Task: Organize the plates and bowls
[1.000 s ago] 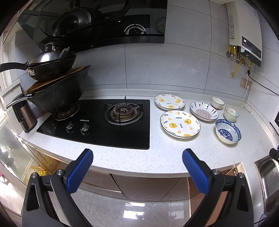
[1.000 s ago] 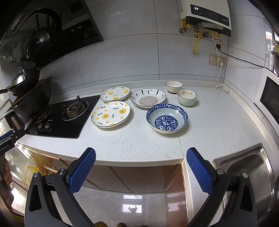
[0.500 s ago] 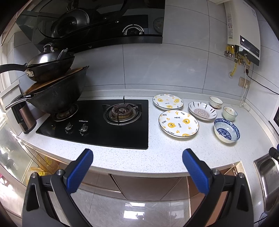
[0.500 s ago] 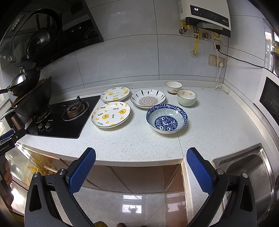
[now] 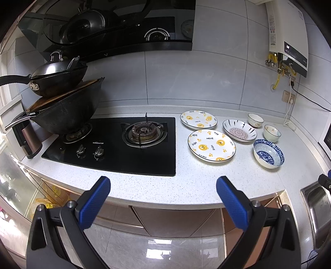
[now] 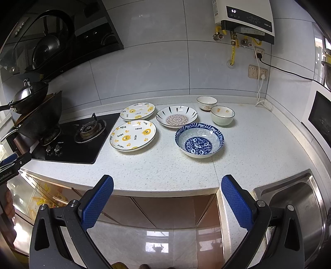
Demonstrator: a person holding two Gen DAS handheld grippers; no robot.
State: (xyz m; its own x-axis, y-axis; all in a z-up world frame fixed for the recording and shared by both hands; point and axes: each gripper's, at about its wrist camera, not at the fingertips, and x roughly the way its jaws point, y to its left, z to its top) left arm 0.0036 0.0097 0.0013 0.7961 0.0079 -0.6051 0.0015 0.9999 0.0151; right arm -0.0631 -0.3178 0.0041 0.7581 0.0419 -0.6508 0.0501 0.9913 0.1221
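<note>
On the white speckled counter (image 6: pixel 165 169) lie two bear-print plates, the nearer (image 6: pixel 133 135) and the farther (image 6: pixel 137 111), a plate with a mandala centre (image 6: pixel 176 117), a blue patterned bowl (image 6: pixel 199 139) and two small cream bowls (image 6: pixel 222 115) (image 6: pixel 206 102). The left wrist view shows the same set: bear plates (image 5: pixel 211 145) (image 5: pixel 198 120), mandala plate (image 5: pixel 239 130), blue bowl (image 5: pixel 268 153). My left gripper (image 5: pixel 162 189) is open in front of the counter edge, facing the hob. My right gripper (image 6: pixel 167 186) is open, short of the counter edge, nothing between its fingers.
A black gas hob (image 5: pixel 115 144) takes the counter's left, with two stacked woks (image 5: pixel 64 107) on its left burner. A steel sink (image 6: pixel 298 207) sits at the right. A water heater (image 6: pixel 246 18) and a socket with cable (image 6: pixel 257 71) hang on the tiled wall.
The left wrist view has drifted slightly, so the dishes sit a little further left and smaller in it. The right wrist view is almost unchanged. Both grippers stay open.
</note>
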